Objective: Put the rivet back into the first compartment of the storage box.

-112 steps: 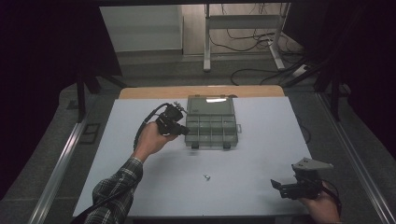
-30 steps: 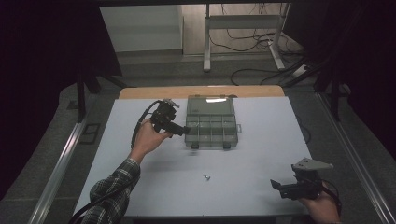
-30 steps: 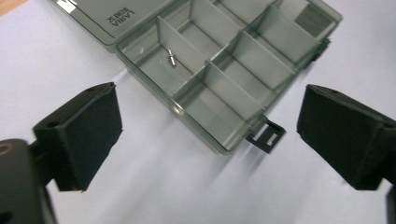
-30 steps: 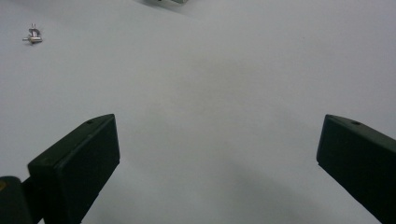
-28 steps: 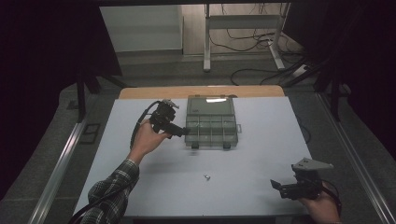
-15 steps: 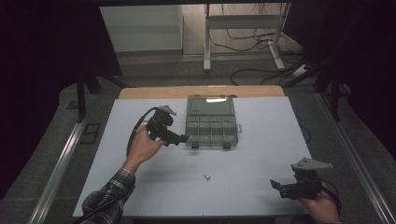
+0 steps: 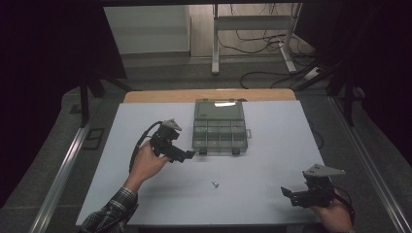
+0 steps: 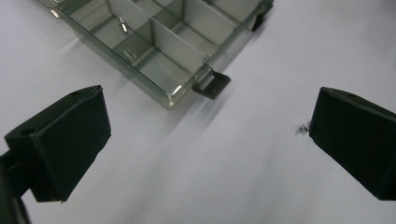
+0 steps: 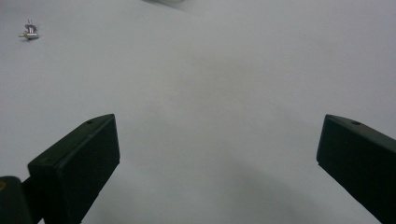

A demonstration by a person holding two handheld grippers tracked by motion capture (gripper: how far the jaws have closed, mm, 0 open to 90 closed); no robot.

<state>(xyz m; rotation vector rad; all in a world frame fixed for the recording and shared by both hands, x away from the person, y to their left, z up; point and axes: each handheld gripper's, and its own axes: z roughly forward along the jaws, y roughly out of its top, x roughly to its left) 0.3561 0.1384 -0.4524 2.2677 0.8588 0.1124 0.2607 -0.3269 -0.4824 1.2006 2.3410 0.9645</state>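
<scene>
- I see the white table (image 7: 272, 145) spread out under both hands, with a strip of bare wood along its far edge.
- The largest thing on it is a clear plastic compartment box (image 7: 219, 127), lying open at the far middle with its lid folded back away from me. In the left gripper view its dividers cut it into small cells; one cell holds a small metal screw (image 8: 122, 24), and the cells beside it look bare, though I cannot see into all of them. Two dark latches (image 8: 211, 85) stick out from its near wall.
- My left gripper (image 7: 180, 155) hangs just left of the box's near corner, pointing right, clear of the box. Its jaws are spread wide with nothing between them.
- My right gripper (image 7: 291, 195) sits low at the table's near right corner, well apart from the box, jaws likewise wide apart and empty over bare tabletop.
- A small loose screw (image 7: 214, 184) lies on the table between the two grippers, nearer than the box. In the left gripper view it (image 8: 303, 127) peeks out just beside the right-hand jaw, not within the gap; in the right gripper view it (image 9: 30, 31) lies far off, up and left of the jaws.
</scene>
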